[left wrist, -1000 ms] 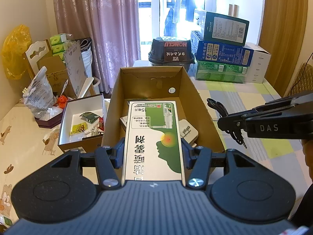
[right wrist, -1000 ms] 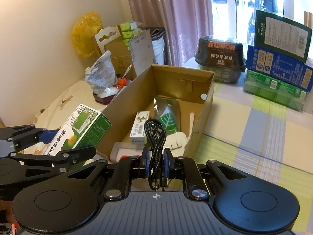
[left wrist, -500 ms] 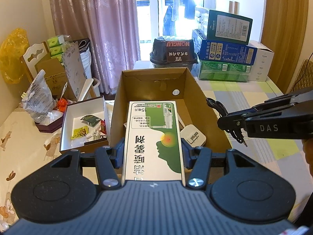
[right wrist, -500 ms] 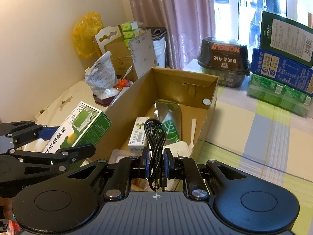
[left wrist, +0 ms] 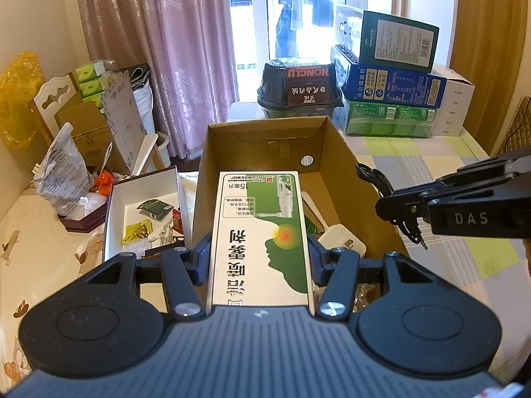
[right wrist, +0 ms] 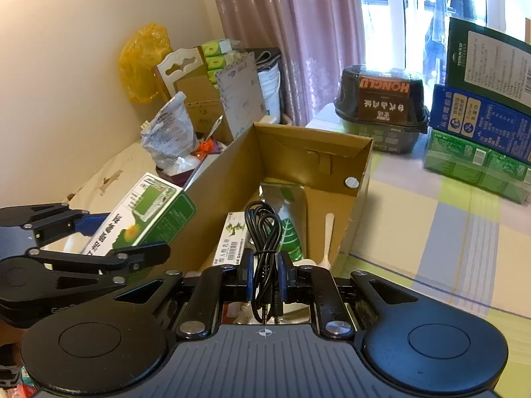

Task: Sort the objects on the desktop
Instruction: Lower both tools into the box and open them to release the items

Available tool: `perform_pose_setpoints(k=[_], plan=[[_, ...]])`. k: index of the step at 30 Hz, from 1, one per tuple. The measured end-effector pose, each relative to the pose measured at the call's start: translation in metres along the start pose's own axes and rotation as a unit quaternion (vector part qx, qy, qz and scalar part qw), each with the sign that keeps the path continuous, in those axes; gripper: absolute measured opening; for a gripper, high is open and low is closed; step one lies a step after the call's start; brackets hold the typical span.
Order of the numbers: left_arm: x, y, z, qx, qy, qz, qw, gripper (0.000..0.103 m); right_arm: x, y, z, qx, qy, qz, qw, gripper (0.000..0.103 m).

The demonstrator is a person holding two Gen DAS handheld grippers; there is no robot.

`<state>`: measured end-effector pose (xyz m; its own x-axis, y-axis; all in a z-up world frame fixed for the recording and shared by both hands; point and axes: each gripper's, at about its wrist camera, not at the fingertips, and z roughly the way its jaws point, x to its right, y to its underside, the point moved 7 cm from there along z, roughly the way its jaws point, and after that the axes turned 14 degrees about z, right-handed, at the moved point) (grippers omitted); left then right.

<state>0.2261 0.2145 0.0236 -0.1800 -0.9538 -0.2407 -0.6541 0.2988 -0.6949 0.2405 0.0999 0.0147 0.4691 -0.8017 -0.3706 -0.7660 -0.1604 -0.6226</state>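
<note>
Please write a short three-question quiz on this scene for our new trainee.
1. True or false: the left gripper is shut on the green box.
2. The right gripper holds: A spoon, B cable, C charger.
3. Fill in: both grippers hover near the open brown ____.

Key: 1 true; 2 B; 3 carton.
</note>
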Motion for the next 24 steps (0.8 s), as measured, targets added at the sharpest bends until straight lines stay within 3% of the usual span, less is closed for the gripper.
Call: perform_pose_setpoints(k=[18,24], plan=[[0.000,-0.006,0.035,0.004,0.019,-0.009,0.9998,0.054,0.014,-0.011,0.017,0.000,0.003,0.011,1.000,0.011],[-0.006,-0.004,0.032,0.001,-0.003,0.000,1.0000,0.054,0.017,-0.009,0.019,-0.002,0.004,0.013,1.000,0.011]])
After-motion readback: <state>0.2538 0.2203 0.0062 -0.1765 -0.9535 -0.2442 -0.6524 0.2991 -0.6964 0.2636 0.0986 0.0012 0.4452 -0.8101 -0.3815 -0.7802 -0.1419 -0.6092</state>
